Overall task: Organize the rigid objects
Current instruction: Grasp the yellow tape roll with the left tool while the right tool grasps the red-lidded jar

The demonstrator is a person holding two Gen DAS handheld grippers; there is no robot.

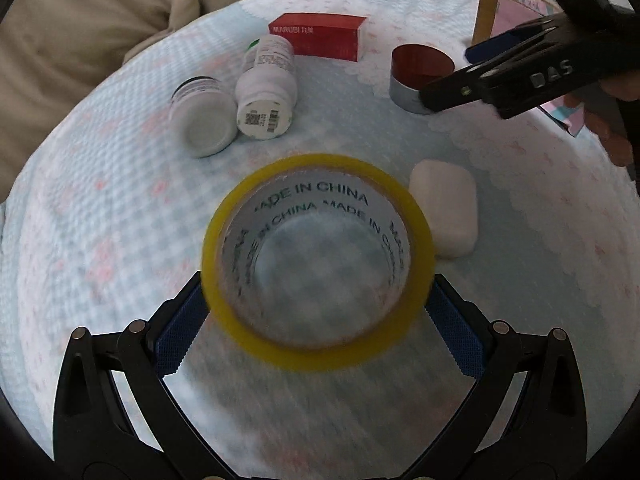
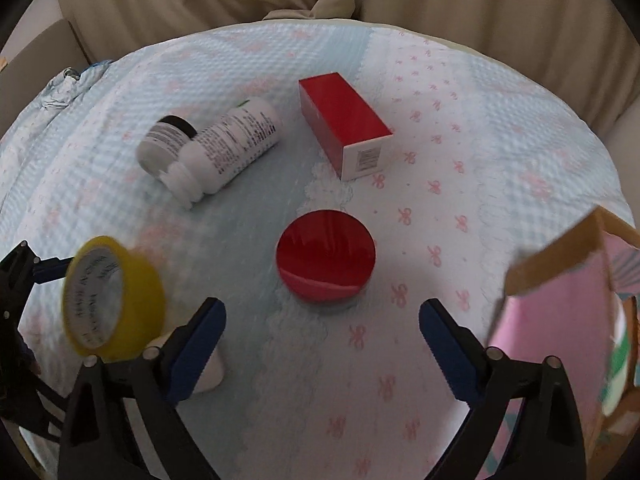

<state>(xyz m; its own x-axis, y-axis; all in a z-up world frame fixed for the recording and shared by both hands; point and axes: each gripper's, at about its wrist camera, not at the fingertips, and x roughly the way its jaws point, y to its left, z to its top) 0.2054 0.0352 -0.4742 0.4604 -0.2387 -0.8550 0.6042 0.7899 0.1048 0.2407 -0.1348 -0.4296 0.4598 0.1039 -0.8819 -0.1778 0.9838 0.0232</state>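
The left gripper (image 1: 318, 312) is clamped on the yellow tape roll (image 1: 318, 262), held above the quilted cloth (image 1: 100, 240) just beside the white soap-like block (image 1: 446, 212). The step in hand looks like carrying it to a spot. Beyond the roll, the right gripper (image 2: 322, 320) hangs with jaws apart near the red round tin (image 2: 326, 258), likely its next grasp; farther off lie 2 white bottles (image 2: 208, 148) and a red box (image 2: 344, 124).

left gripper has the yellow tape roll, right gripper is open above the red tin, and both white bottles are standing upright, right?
Not quite: the two white bottles lie on their sides, as the right wrist view shows. The left gripper does hold the yellow tape roll, and the right gripper is open near the red tin.
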